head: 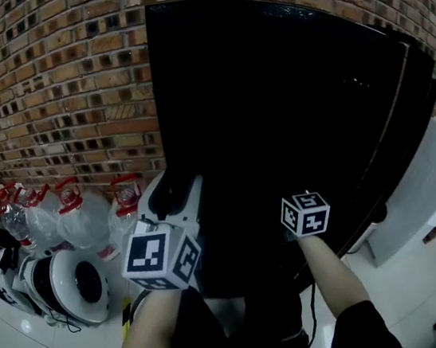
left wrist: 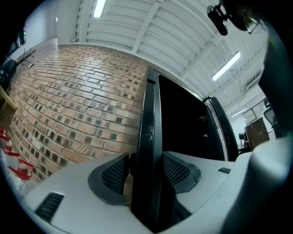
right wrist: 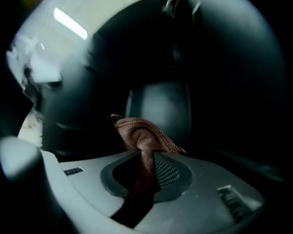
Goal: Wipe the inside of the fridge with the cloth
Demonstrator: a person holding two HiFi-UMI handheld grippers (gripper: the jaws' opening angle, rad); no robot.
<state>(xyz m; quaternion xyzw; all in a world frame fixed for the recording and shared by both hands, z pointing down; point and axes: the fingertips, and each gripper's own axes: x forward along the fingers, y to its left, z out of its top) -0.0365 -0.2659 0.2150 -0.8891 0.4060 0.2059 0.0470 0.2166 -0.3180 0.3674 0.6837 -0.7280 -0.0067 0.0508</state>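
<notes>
Cloth bunched, projecting forward from right gripper clamped on it; left gripper clamped on upright fridge door edge.

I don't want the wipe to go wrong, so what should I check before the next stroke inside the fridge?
1. Right claw holding the brown woven cloth: ok, pinched firmly.
2. Left claw holding the black fridge door edge: ok, clamped on it.
3. Cloth sticking out past the right claw: ok, a fold protrudes.
4. Cloth touching the dark fridge interior: cannot tell.
5. Interior free of obstacles: cannot tell, too dark.
</notes>
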